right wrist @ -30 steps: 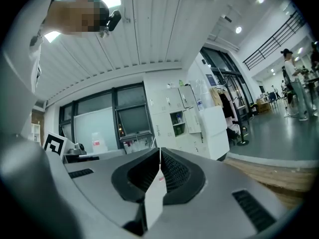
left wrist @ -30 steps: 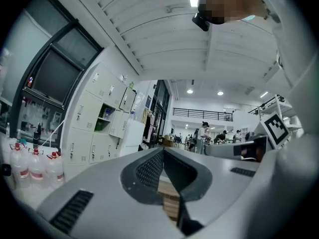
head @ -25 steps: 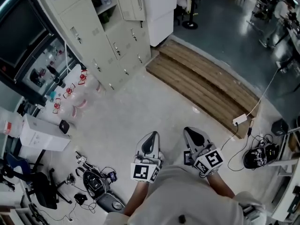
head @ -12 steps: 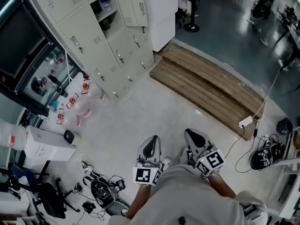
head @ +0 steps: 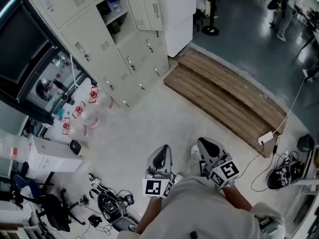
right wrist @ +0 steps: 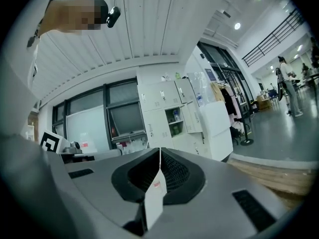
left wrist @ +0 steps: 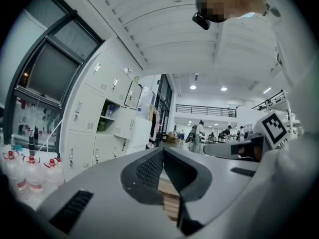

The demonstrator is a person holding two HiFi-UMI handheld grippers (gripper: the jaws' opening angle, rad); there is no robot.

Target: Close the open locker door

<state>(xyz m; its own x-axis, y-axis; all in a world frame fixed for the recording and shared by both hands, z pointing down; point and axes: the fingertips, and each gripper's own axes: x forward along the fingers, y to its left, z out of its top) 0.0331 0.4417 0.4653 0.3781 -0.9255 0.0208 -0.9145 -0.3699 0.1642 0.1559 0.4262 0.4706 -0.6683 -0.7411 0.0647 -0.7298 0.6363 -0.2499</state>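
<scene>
The bank of pale grey sheet-metal lockers (head: pixel 97 51) stands at 11 o'clock in the head view, each flat rectangular door with a small handle and a vent slot. 1 compartment (head: pixel 115 15) near the top edge gapes, showing a shelf with small things on it. Its locker door (head: pixel 149 8) hangs swung out at 12 o'clock, well apart from both grippers and touched by neither.

The left gripper (head: pixel 160 157) and the right gripper (head: pixel 209 148) sit side by side at 6 o'clock, close to the person's grey-clad body, above smooth, pale speckled floor (head: pixel 144 118). In each gripper view the 2 dark, ribbed pads meet at the tip, closed on nothing.

A low stepped platform of brown wooden planks (head: pixel 224 96) runs from 1 to 3 o'clock. A plain white boxy cabinet (head: pixel 179 11) adjoins the lockers. Clear plastic bottles with red caps (head: pixel 82 111) cluster at 9 o'clock, and tangled black cables (head: pixel 112 205) lie at 7 o'clock.
</scene>
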